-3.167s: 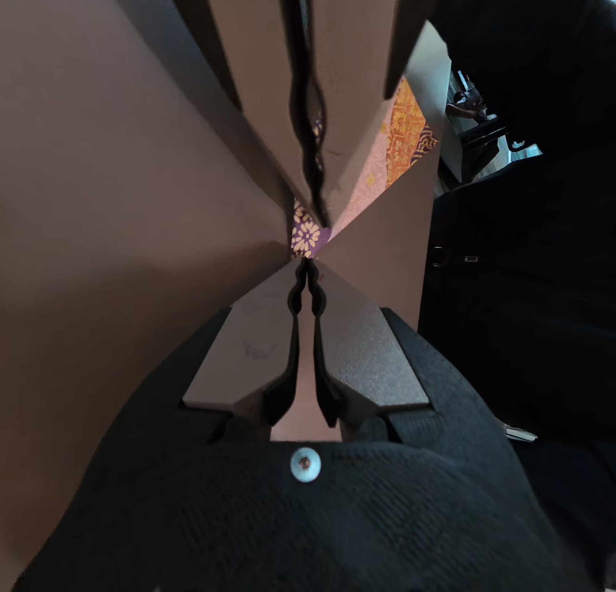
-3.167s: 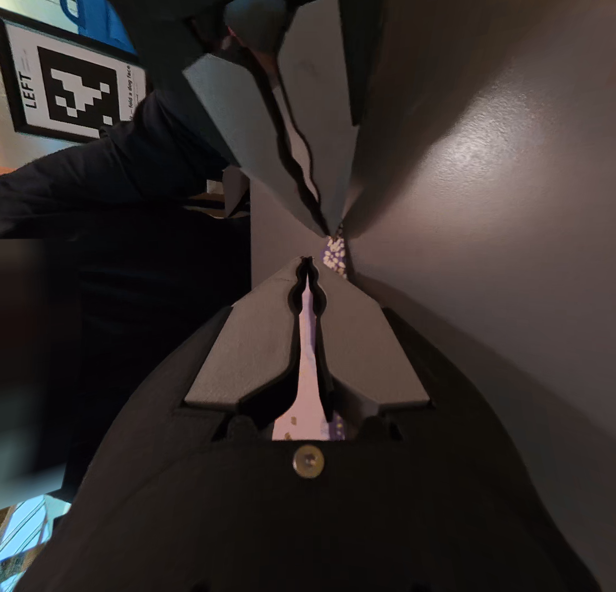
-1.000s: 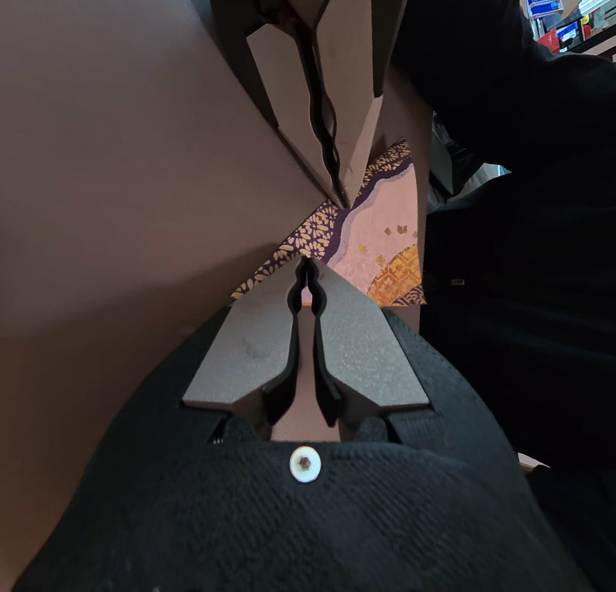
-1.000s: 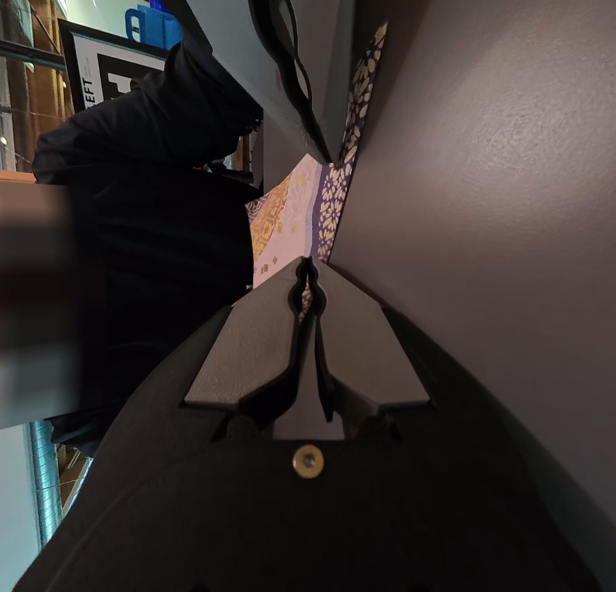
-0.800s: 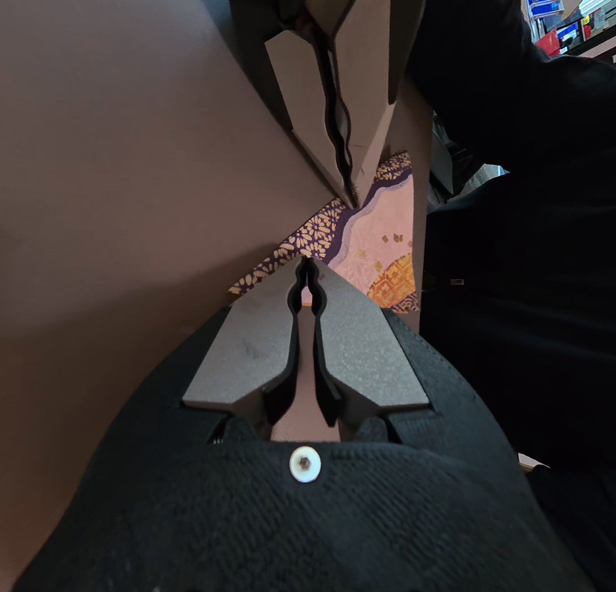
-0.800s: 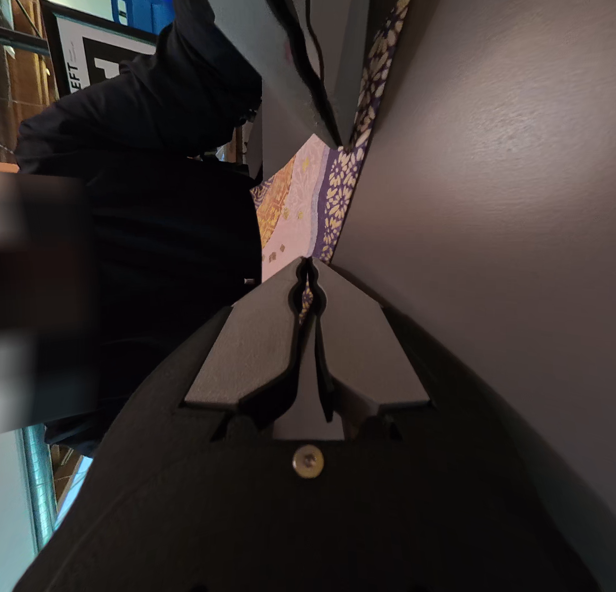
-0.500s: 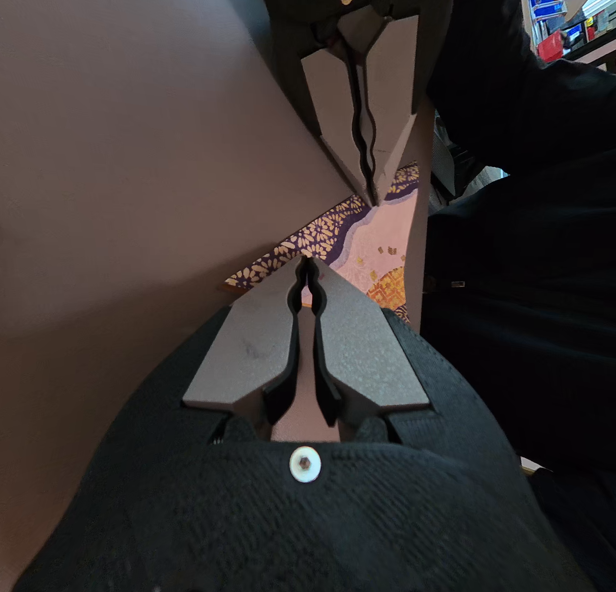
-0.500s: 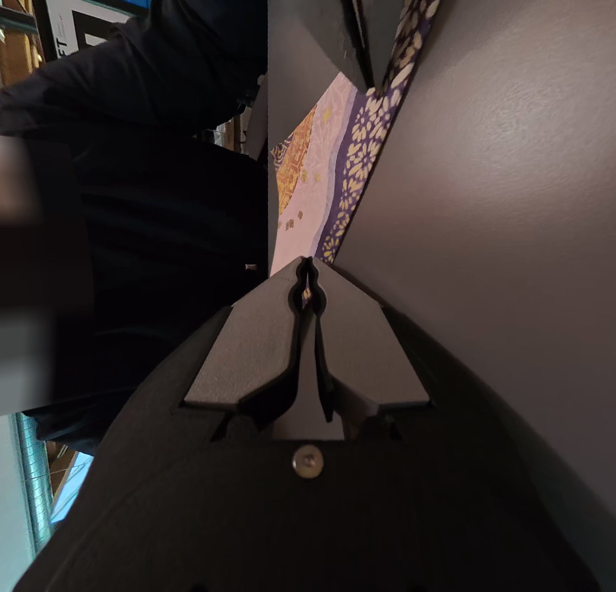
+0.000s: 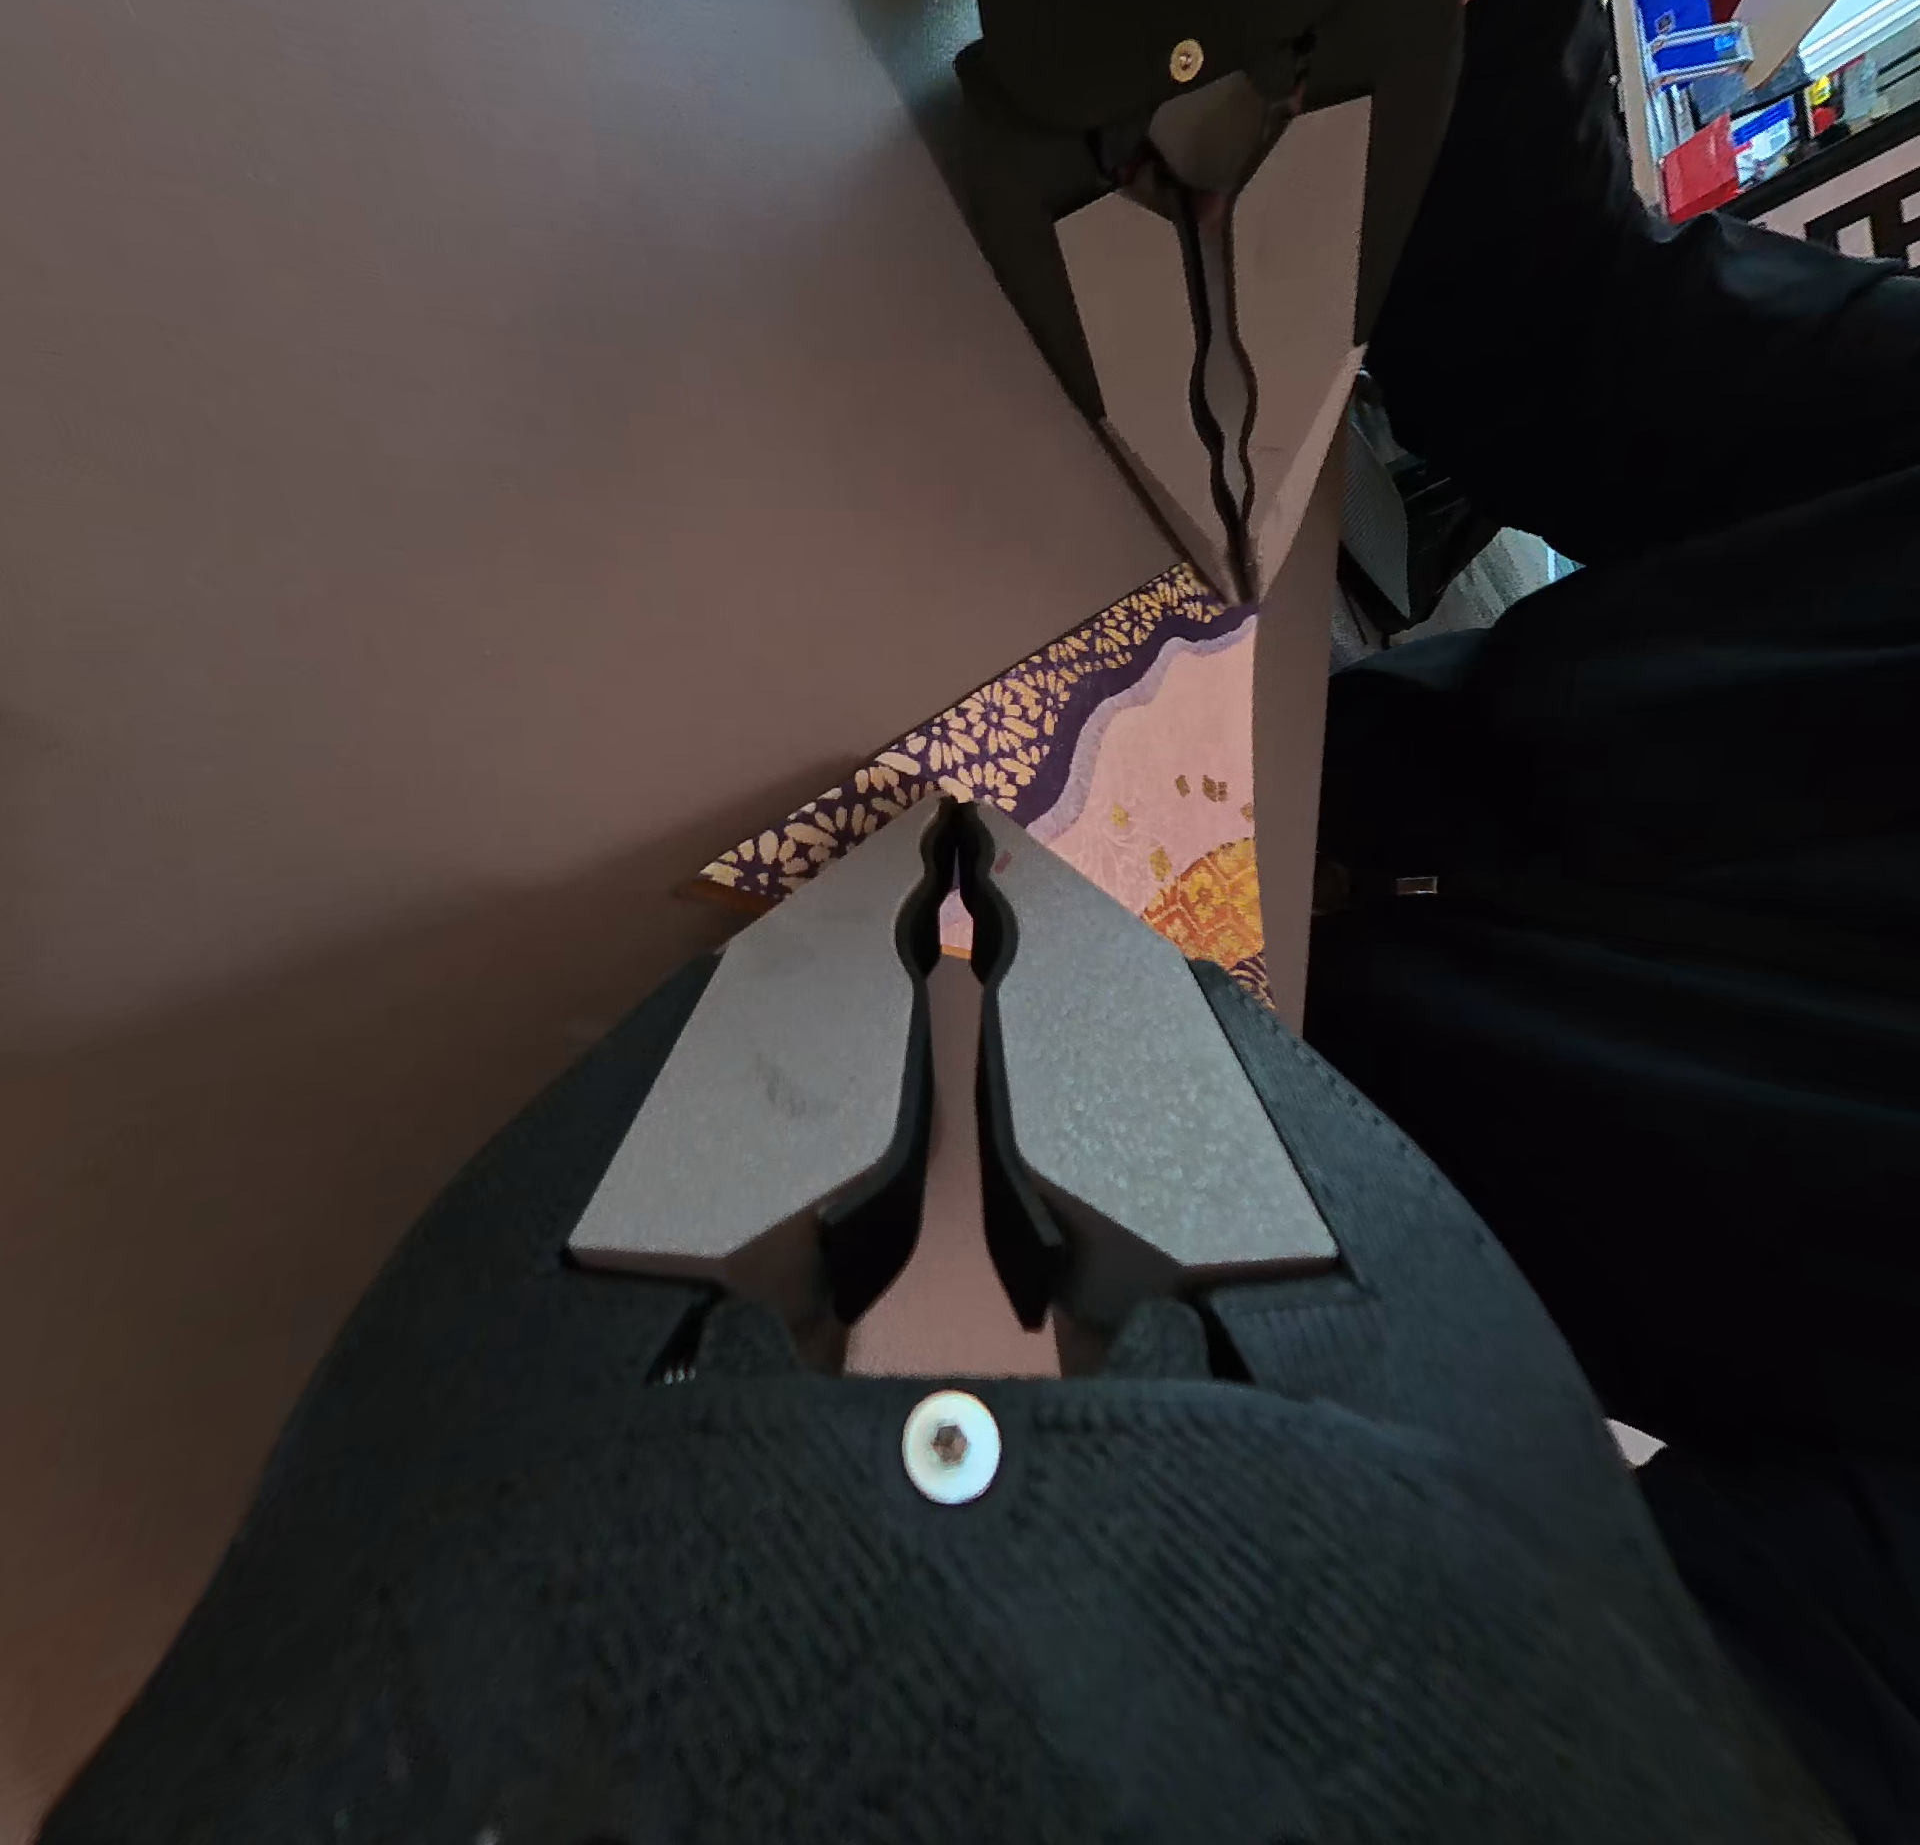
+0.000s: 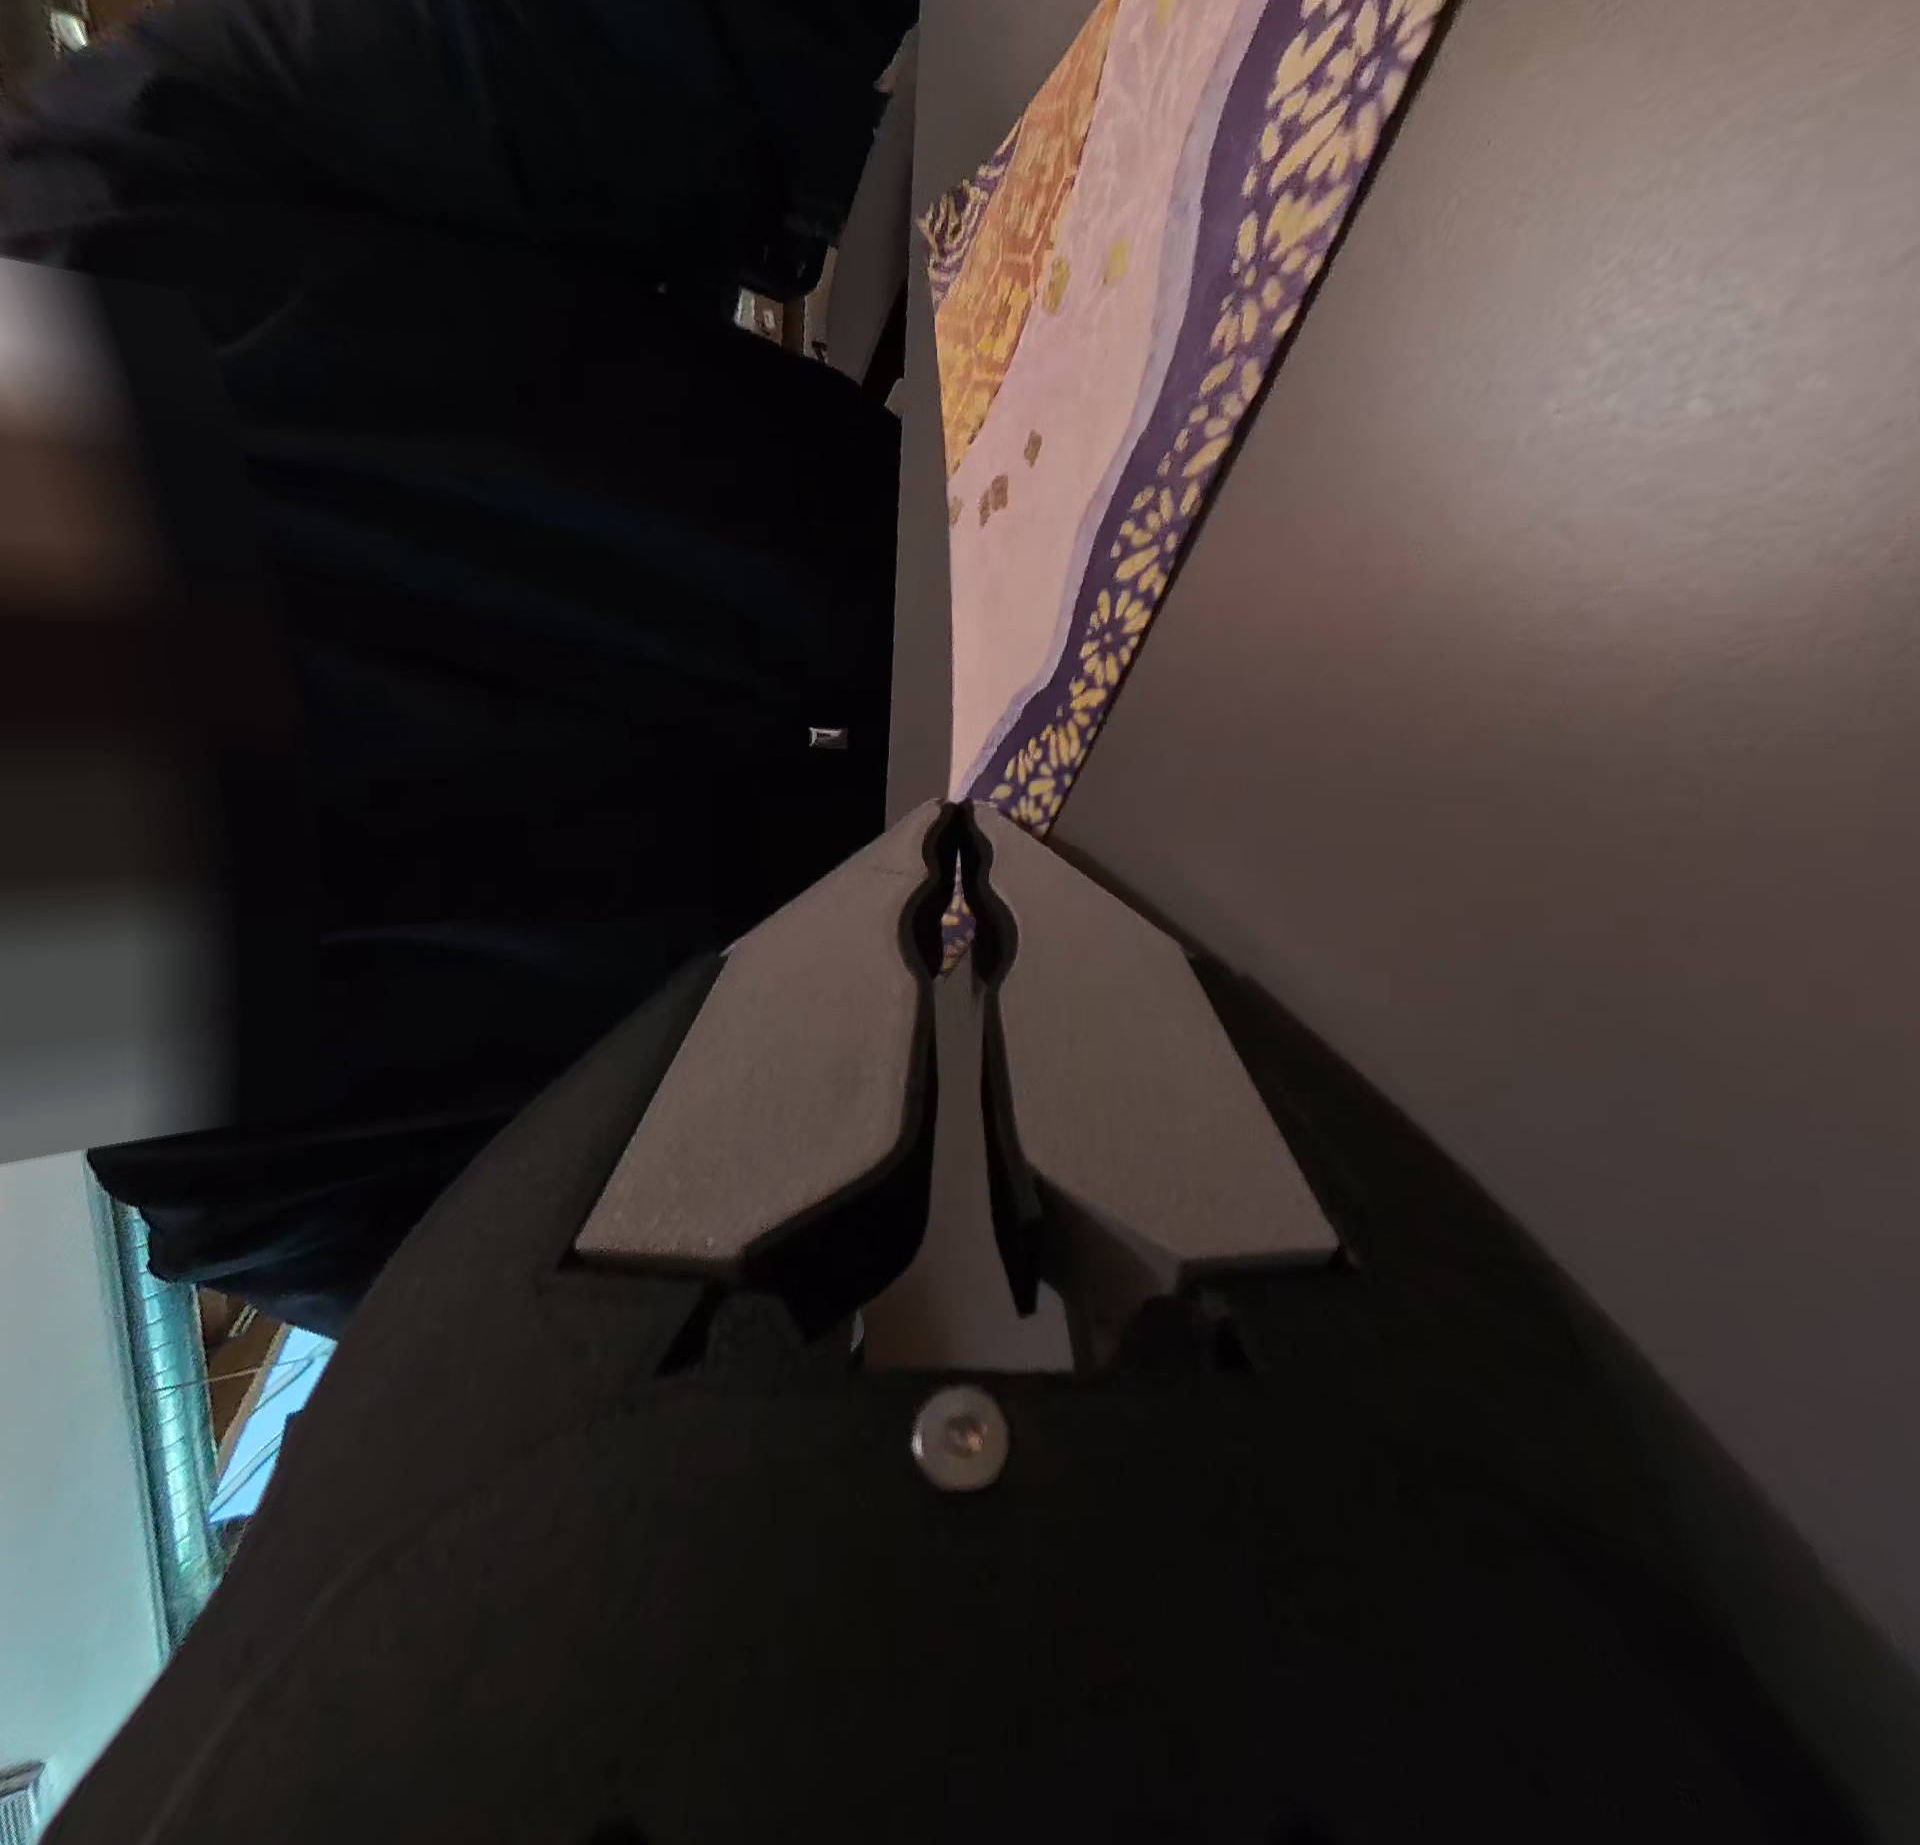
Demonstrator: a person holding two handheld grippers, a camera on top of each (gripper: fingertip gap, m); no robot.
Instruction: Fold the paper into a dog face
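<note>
Left wrist view: the left gripper [image 9: 957, 816], closed on a corner of the purple, pink and gold patterned paper [image 9: 1127, 767], pins it at the edge of the matte brown table [image 9: 416, 445]. The right gripper [image 9: 1236, 574] has drawn farther away, pinching the opposite corner.

Right wrist view: the paper [image 10: 1153, 424] now stretches longer; the gripper [image 10: 957, 816] seems clamped on its tip. A person's dark clothing [image 10: 520, 548] fills the left.

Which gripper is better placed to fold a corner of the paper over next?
Probably the right gripper: it is shut on the very tip of the paper at the edge of the table. The left gripper clamps farther in, suiting it to anchor.
</note>
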